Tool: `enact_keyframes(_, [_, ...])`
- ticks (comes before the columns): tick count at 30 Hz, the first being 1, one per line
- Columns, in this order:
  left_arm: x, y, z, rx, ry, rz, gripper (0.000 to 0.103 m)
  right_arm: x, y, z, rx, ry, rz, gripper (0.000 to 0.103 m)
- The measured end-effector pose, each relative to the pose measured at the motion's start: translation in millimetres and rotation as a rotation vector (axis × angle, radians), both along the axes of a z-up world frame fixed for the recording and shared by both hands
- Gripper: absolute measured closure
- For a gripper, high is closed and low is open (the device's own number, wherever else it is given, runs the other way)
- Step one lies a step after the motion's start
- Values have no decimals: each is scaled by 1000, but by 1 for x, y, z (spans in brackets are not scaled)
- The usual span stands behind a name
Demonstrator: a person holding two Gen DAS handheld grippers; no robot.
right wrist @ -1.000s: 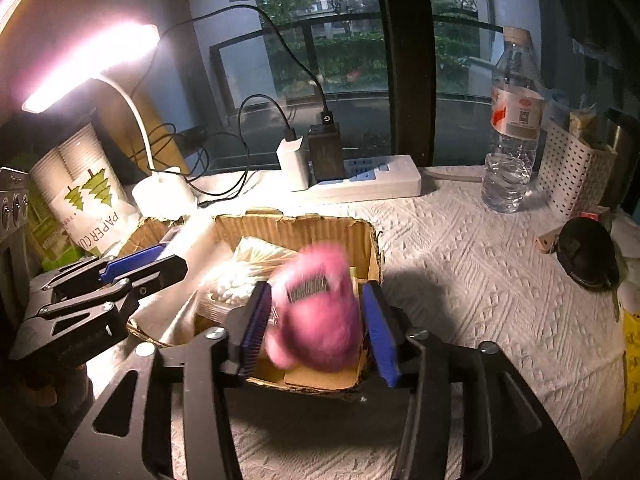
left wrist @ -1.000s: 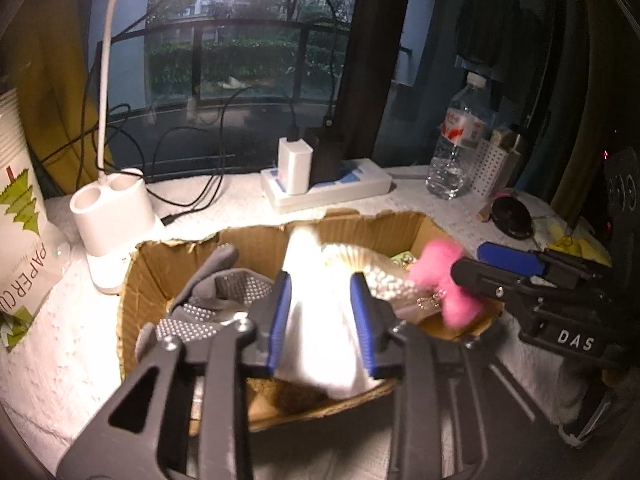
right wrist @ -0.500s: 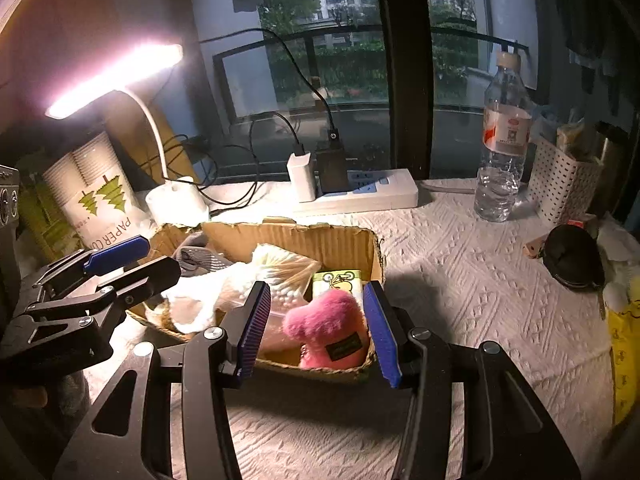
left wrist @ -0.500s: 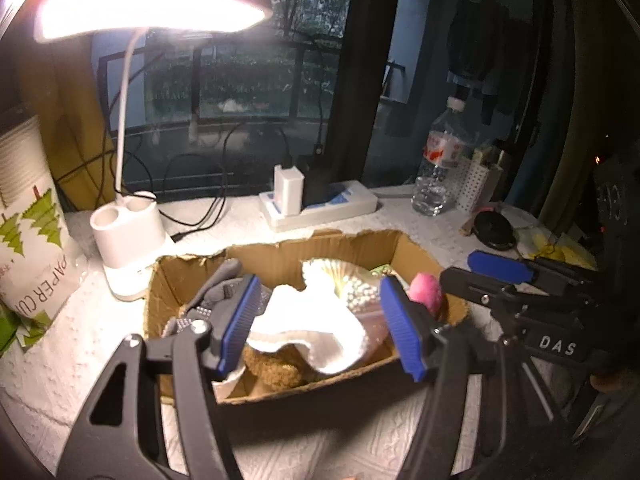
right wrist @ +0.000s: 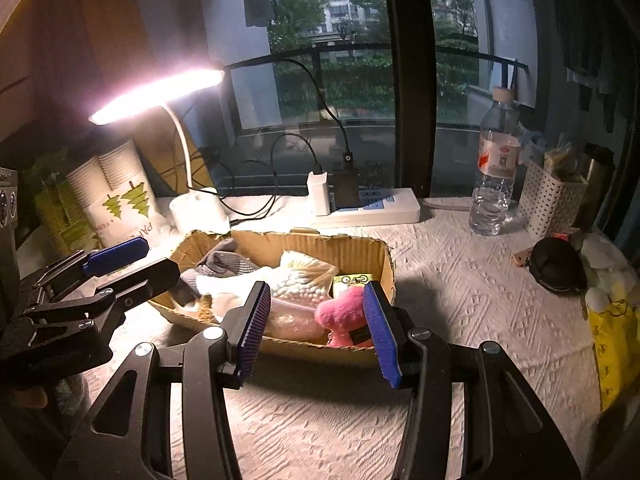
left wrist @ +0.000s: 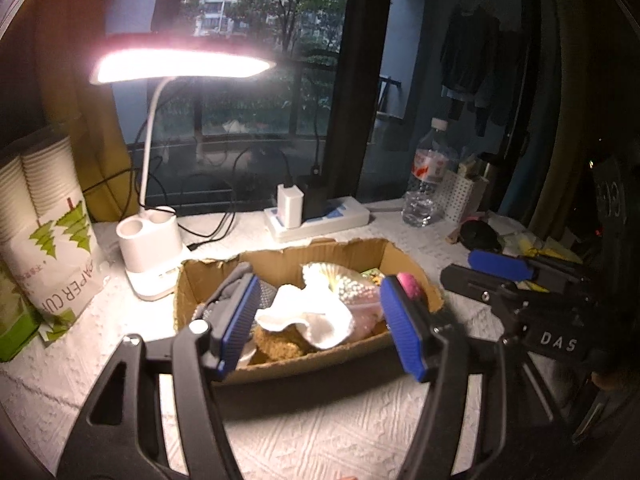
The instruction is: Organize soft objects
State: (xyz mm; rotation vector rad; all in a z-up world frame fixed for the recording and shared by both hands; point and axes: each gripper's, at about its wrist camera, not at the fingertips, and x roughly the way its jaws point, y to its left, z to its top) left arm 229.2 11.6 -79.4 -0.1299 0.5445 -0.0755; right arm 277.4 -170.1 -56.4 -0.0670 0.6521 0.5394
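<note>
Both my grippers hang just in front of the cardboard box (right wrist: pixel 352 250), and neither holds anything. On my left gripper (left wrist: pixel 320 322) the fingers are spread wide, framing the white cloth (left wrist: pixel 308 314) inside the box. On my right gripper (right wrist: pixel 316 326) the fingers are spread too, with the pink plush toy (right wrist: pixel 344 314) showing between them but not touched.

I judge the packing step nearly done: the soft things lie in the box and nothing soft is in my grasp. The next move, as I read it, calls for finding another soft thing on the tabletop (right wrist: pixel 460 280). To the right of the box there is a pale, fluffy heap beside something yellow (right wrist: pixel 614 322); I cannot tell what it is. Reaching it would mean swinging my right gripper away from the box without clipping the torn rim.

The box is shallow, with ragged edges. Inside, at the left end, lies a grey glove (right wrist: pixel 224 262) with dotted palms. In the middle sit the crumpled white cloth over something brown and coarse (left wrist: pixel 278 342), and a clear bag of small white beads (right wrist: pixel 298 280). At the right end the pink plush toy leans against the front wall, with a dark label low on it. Everything looks loosely heaped, not folded.
</note>
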Motion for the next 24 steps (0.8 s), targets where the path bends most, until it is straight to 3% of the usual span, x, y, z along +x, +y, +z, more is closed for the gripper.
enact_keyframes(12, [-40, 7, 17, -1, -46, 15, 38, -36, 0, 17, -1, -46, -4, 52])
enact_keyframes(16, [-54, 8, 22, -5, -61, 20, 32, -49, -1, 23, -2, -62, -6, 52])
enact_keyframes(24, [-79, 9, 32, -7, -89, 30, 31, -75, -5, 34, -3, -95, -12, 51])
